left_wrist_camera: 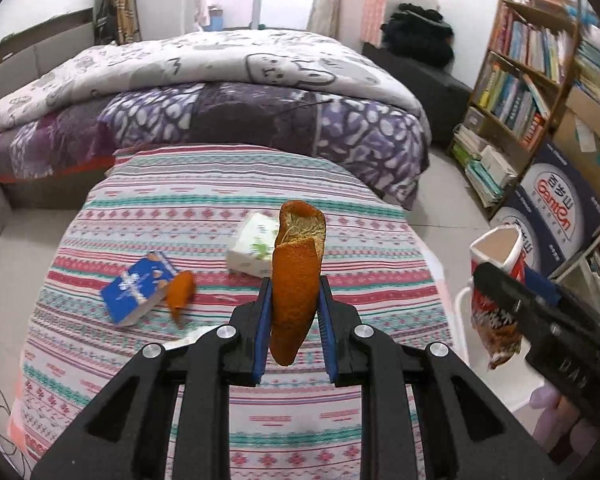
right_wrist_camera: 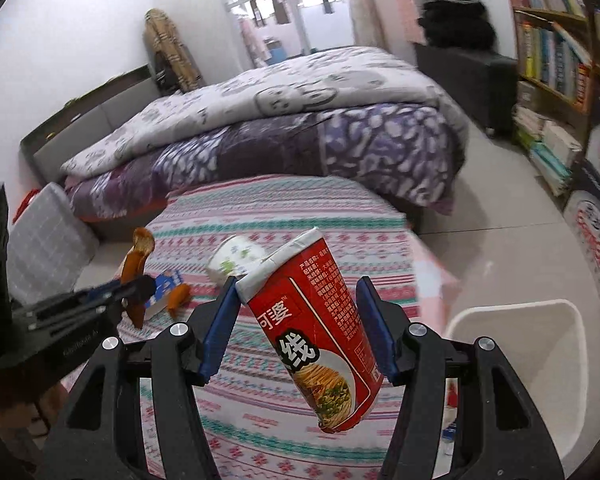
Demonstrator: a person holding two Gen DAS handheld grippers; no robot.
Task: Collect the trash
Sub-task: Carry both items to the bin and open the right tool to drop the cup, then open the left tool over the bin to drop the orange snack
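1. Left wrist view, grip: left tool point(left_wrist_camera: 293, 304) is closed on a strip of orange peel point(left_wrist_camera: 294, 280), pinched between the blue pads point(left_wrist_camera: 263, 320) and held clear above the counter point(left_wrist_camera: 236, 420).
   - Risk: the peel is curled and thin; it may slide out and drop back onto the striped cloth if pressure eases.
2. Left wrist view, remaining items: ahead and left of the tool lie a blue packet point(left_wrist_camera: 136, 289) with a second peel piece point(left_wrist_camera: 179, 289) touching it; ahead lies a tissue pack point(left_wrist_camera: 253, 249).
   - Risk: the small peel rests against the packet, so a pick there may grab both.
3. Right wrist view, grip: right tool point(right_wrist_camera: 296, 320) grips a red noodle cup point(right_wrist_camera: 324, 340), tilted, with its top toward the left pad.
   - Risk: the cup is tapered and skewed; contact looks uneven, so it may pivot or slip downward.
4. Right wrist view, target: white bin point(right_wrist_camera: 540, 352) stands on the floor to the right of the tool, beside the counter edge.
   - Risk: release short of the rim drops the cup on the floor; both tools converging on the bin may collide.
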